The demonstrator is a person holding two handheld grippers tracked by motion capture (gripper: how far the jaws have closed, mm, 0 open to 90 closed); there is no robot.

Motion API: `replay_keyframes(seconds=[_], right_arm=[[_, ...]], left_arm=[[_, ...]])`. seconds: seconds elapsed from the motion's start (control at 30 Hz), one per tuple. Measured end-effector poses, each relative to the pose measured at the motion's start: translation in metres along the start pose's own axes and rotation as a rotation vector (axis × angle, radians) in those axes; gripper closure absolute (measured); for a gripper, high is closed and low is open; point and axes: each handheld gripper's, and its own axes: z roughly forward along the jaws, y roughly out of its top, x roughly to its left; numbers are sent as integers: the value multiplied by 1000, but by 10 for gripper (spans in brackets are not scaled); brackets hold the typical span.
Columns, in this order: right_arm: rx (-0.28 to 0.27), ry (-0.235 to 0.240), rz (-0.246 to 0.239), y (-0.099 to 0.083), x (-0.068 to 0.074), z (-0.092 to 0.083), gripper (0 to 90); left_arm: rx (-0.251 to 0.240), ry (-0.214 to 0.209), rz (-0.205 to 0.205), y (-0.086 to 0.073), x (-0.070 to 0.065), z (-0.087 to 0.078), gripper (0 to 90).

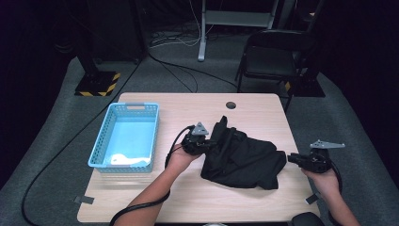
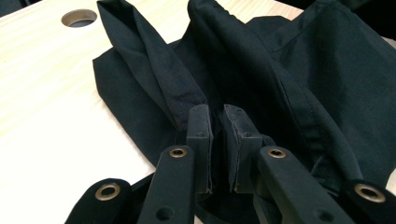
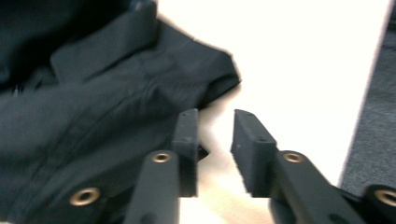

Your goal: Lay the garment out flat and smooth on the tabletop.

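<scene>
Black garment (image 1: 242, 157) lies between left tool (image 1: 203, 143) and right tool (image 1: 292, 158).

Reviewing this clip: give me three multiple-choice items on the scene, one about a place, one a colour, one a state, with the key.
1. Where does the basket sit relative to the black garment?
A. On the person's left
B. On the person's right
C. On top of it

2. What colour is the basket?
A. Red
B. Light blue
C. Yellow

3. How are the right tongs?
A. Clamped on the garment
C. Holding the basket
B. Open beside the garment's edge

Key: 1 A, the high view shows it past the left tongs. 2 B, its lattice walls are light blue. 3 B, bare table shows between the jaws.
</scene>
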Motion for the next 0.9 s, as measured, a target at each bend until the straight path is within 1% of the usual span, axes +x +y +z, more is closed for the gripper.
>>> replay_keyframes(seconds=[0.03, 0.1, 0.17, 0.3, 0.37, 0.47, 0.5, 0.57, 0.63, 0.7, 0.77, 0.9], right_arm=[[-17, -9, 12, 2, -1, -2, 654], [-50, -12, 19, 7, 0, -5, 605], [-75, -1, 18, 13, 6, -3, 569], [-81, 38, -6, 20, 19, 7, 508], [-70, 52, -45, 22, 29, 14, 495], [-47, 65, -93, 21, 41, 21, 484], [-34, 62, -108, 20, 45, 24, 483], [11, 53, -145, 16, 50, 30, 491], [55, 44, -169, 10, 51, 35, 494], [95, 42, -177, 3, 50, 40, 496], [121, 43, -185, -4, 48, 43, 496], [135, 36, -206, -10, 44, 45, 495]], left_arm=[[1, -3, 1, 0, 0, 1, 813], [3, -5, 0, 0, 0, 2, 813], [3, -7, 2, 0, 0, 3, 813], [6, -13, 2, 0, -1, 5, 813], [8, -12, 4, 0, -1, 4, 813], [6, -12, 2, -1, -1, 3, 813], [7, -11, 2, -1, -1, 2, 813], [7, -10, 0, -1, -1, 1, 815], [15, -5, 11, 0, -2, -1, 817], [15, 0, 15, 0, -2, -4, 819], [15, 7, 12, 1, -1, -7, 820], [25, 22, 20, -2, 0, -13, 824]])
